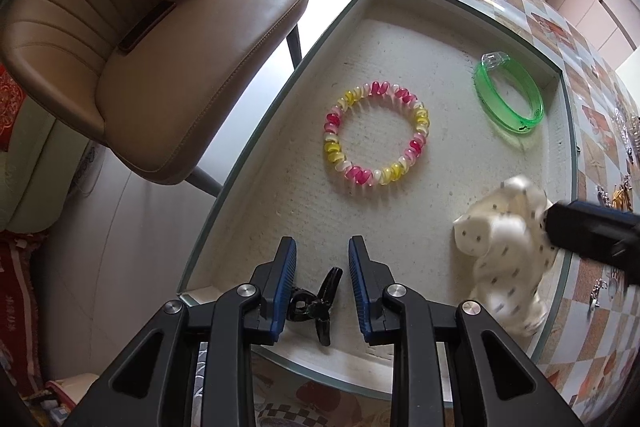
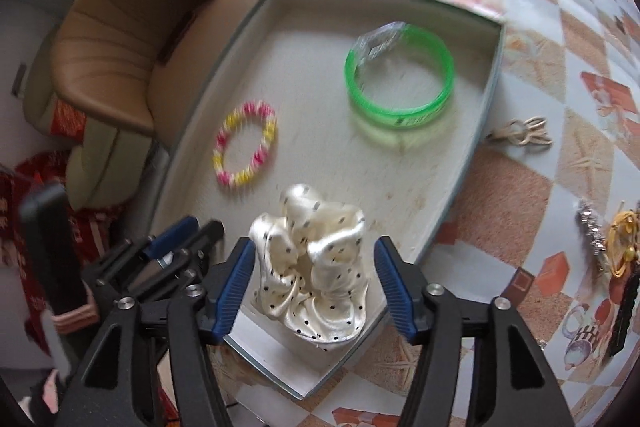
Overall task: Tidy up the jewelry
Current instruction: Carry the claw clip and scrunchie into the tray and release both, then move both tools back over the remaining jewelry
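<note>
We see a shallow grey-rimmed tray lined in cream (image 1: 248,131) lying on the desk covered with a patterned checkered cloth (image 1: 592,327), its left rim along the desk's left edge, beside a tan leather chair (image 1: 132,39).

At the tray's near edge our left gripper (image 1: 322,267) is spread apart — a small black plastic claw hair clip (image 1: 316,303) lies between its blue-padded fingers (image 1: 286,279), and we cannot tell whether the left pad touches it.

Farther in, near the tray's middle, lies a pink, yellow and white spiral coil hair tie (image 1: 376,133), flat and apart from everything else. Toward the far right corner of the tray rests a translucent green plastic bangle with a clear tag (image 1: 508,95), close to the right rim.

At the tray's near right corner our right gripper (image 2: 314,267) stands wide — a cream satin scrunchie with small dark dots (image 2: 316,267) is bunched between the fingers, over the tray's lining; neither pad clearly presses it.

On the cloth just past the tray's right rim lies a pale cord piece with loops (image 2: 520,135), and near the desk's right edge a cluster of silver and gold trinkets (image 2: 608,239), blurred.
</note>
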